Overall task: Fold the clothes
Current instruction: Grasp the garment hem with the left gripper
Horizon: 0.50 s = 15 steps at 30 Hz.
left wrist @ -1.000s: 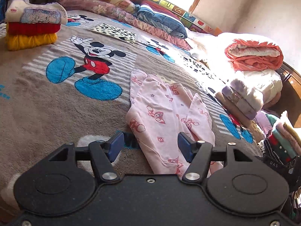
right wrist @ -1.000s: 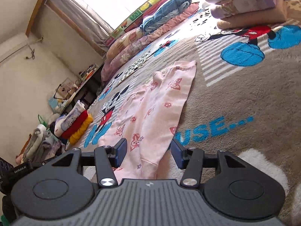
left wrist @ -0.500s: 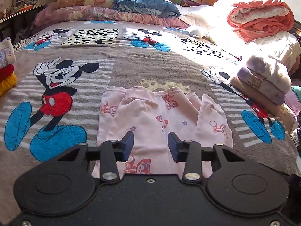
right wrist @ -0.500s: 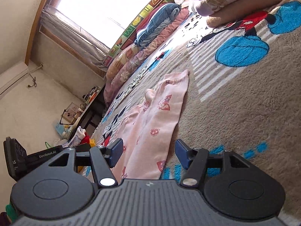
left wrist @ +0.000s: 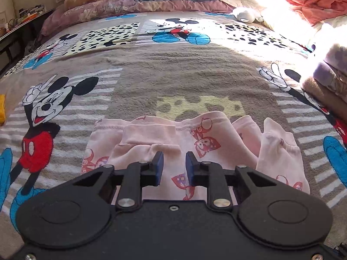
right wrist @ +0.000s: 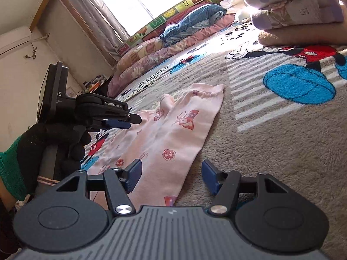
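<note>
Just ahead of the left hand-held gripper lay the pink garment, spread on the bed over a blanket printed with cartoon mice. Its blue pads stood a narrow gap apart and were closing — the pink cloth showed beneath and between them, but the pads were not pressing on it. Beyond the fingertips a folded cuff of the garment lay flat, and to the right a separate pink flap stood up in a soft ridge.

The right hand-held gripper hung low over the near edge of the same garment, its jaws moderately wide with nothing pinched; the left pad was over the cloth, the right pad over bare blanket. To its left a gloved hand with a green cuff held the other gripper, which pointed across the pink cloth.

Far ahead and to the right — well apart from both grippers — sat a stack of folded blankets, and pillows lined the head of the bed.
</note>
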### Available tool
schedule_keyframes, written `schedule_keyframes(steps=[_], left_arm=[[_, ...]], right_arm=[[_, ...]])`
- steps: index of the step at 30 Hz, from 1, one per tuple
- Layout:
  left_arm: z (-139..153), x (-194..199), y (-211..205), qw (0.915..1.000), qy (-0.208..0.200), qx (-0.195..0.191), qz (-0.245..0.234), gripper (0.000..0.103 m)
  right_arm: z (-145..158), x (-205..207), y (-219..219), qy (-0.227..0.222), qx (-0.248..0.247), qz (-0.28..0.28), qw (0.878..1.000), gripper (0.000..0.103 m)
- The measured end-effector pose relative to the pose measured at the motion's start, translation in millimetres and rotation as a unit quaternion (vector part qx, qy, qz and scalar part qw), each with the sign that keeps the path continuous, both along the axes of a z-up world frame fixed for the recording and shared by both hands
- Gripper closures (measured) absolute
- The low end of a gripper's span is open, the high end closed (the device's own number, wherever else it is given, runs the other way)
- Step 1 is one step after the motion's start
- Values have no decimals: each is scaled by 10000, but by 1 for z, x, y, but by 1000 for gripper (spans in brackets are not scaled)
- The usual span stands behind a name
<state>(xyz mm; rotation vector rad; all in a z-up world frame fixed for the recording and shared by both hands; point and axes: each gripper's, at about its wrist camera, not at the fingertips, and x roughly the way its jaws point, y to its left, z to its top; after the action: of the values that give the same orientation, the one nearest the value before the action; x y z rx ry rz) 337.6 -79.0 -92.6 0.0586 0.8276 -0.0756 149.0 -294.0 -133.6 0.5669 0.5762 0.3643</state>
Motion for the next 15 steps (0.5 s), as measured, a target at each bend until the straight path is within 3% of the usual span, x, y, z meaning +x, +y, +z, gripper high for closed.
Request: schedule_keyframes(steps=[7, 9, 11, 15], left_arm=[[-13, 18, 0, 9992, 123, -23, 387, 82], [-12, 18, 5, 9985, 131, -196, 495, 87], [-10, 17, 9, 9975, 158, -393, 568, 99], [-2, 11, 17, 9961, 129, -613, 628, 102]], right_arm=[[-2, 1, -2, 47, 100, -20, 9999, 41], [-3, 1, -2, 51, 107, -28, 9999, 42], [-4, 1, -3, 45, 126, -39, 9999, 42], [-4, 0, -3, 31, 129, -54, 9999, 42]])
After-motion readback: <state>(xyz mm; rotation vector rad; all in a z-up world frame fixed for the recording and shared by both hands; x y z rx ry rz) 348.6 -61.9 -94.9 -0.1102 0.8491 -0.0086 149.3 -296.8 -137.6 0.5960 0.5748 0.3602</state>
